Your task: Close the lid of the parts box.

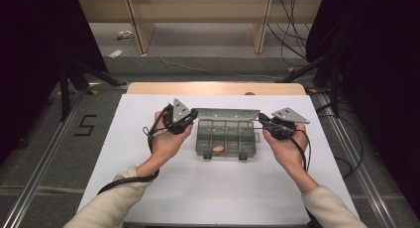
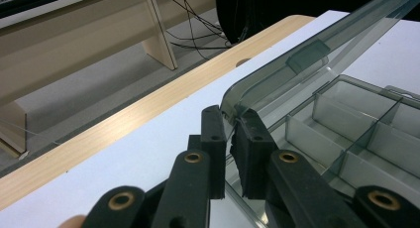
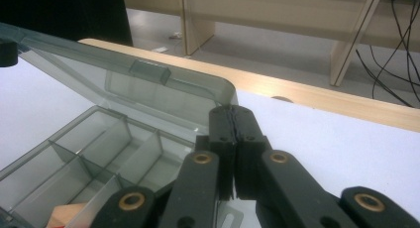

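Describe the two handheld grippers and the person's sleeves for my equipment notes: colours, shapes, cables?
Both the left gripper and the right gripper are black, each topped by a grey three-cornered plate. Their jaws are flat black blocks on black link arms with brass-coloured pivot rings. A black cable trails from the left gripper along the forearm; another hangs from the right. The sleeves are cream-coloured.

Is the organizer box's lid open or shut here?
Open: the lid stands raised above the compartments, its corners pinched by the left gripper and right gripper.
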`<state>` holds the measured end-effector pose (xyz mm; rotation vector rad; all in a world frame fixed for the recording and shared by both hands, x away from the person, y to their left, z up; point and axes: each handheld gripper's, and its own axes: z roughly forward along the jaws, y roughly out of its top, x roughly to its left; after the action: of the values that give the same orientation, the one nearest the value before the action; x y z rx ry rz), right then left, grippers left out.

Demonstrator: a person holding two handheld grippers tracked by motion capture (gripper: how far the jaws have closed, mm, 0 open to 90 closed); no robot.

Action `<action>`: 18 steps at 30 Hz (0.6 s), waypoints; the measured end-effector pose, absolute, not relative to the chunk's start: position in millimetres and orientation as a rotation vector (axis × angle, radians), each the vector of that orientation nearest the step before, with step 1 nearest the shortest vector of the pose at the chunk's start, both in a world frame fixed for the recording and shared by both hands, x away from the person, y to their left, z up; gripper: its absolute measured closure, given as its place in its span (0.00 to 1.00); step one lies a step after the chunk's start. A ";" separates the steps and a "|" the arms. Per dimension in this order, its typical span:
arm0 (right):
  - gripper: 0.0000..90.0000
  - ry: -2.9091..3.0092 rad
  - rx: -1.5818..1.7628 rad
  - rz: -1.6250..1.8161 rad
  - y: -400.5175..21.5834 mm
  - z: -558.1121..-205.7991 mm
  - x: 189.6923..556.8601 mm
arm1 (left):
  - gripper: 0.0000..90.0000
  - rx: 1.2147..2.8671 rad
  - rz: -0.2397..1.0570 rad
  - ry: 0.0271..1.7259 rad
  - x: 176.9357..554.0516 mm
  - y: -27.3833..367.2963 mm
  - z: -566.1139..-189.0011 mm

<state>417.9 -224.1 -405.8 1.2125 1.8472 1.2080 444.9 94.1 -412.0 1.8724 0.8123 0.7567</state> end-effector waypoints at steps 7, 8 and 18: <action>0.99 1.859 1.208 1.212 -225.1 -408.3 413.4 | 0.91 1.874 0.772 0.802 439.8 96.1 -415.4; 0.99 1.861 1.207 1.211 -225.4 -408.7 412.7 | 0.91 1.874 0.770 0.801 438.9 96.0 -415.9; 0.99 1.896 1.193 1.224 -228.9 -414.1 405.1 | 0.90 1.895 0.736 0.789 430.1 97.7 -421.9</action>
<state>405.1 -228.9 -414.1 1.1930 1.8957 1.2239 430.1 97.7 -421.9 1.8954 0.7893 0.7363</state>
